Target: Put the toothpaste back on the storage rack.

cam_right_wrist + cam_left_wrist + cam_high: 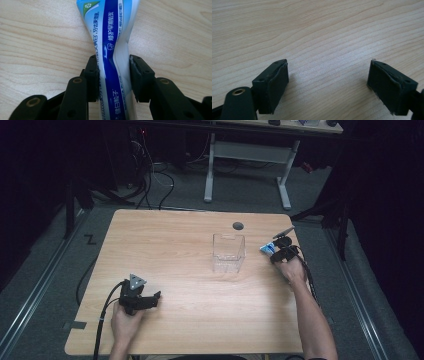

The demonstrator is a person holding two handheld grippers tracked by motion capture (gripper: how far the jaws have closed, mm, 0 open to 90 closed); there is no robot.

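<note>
Right gripper (113, 77): its fingers (92, 75) are clamped on the toothpaste tube (110, 37), one pad on each side of it; the tube is pinched narrow where the pads press.
Toothpaste tube: blue and white with printed lettering; in the right gripper view it runs straight up between the two fingers and widens again beyond their tips, over the wooden surface (37, 37). Whether it rests on the surface or is lifted just off it cannot be told.
Tube in the high view: a small blue and white shape (267, 249) at the right edge of the surface (175, 235), sticking out from the right gripper (278, 252) toward the clear box.
Right hand (292, 270): wrapped around the gripper body near the right edge, forearm coming in from the bottom of the view.
Clear box (228, 252): a transparent, open-topped container standing upright near the middle of the surface, just left of the tube and apart from it.
Left gripper (328, 82): fingers (274, 85) well apart, with bare wood grain between them; in the high view it sits low over the near left part of the surface (150, 300), held by the left hand (126, 322), well apart from box and tube.
Cable (102, 320): trails from the left gripper off the near edge.
</note>
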